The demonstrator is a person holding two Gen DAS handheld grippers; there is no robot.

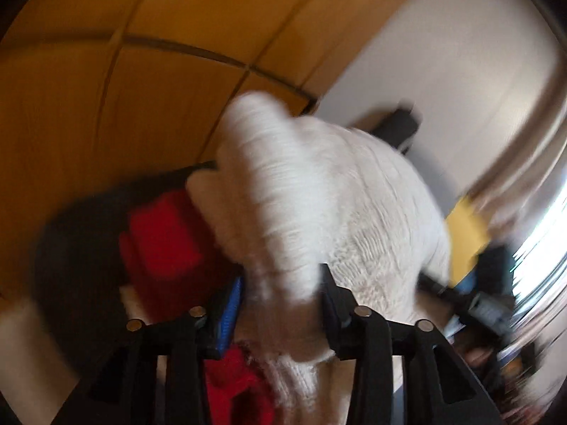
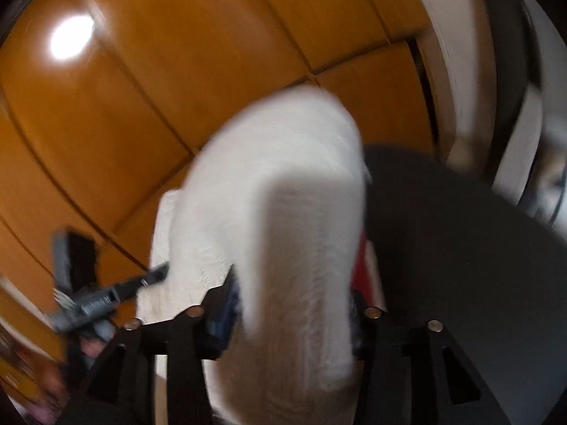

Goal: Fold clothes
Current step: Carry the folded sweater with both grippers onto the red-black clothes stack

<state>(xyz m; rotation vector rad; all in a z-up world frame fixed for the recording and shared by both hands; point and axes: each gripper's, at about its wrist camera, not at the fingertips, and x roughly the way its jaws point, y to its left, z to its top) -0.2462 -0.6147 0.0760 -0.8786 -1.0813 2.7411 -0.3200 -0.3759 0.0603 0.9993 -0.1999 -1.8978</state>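
Both views blurred. Left gripper (image 1: 283, 297) has a fold of the white sweater (image 1: 319, 191) bunched between its 2 fingers, seemingly pinched. Right gripper (image 2: 294, 304) likewise has sweater (image 2: 283, 212) filling its gap; pinching or just straddling, can't tell. Red cloth (image 1: 166, 244) sits left of and under the sweater, dark fabric (image 2: 460, 248) beside it. Orange wood panels (image 1: 106, 106) lie behind the sweater.
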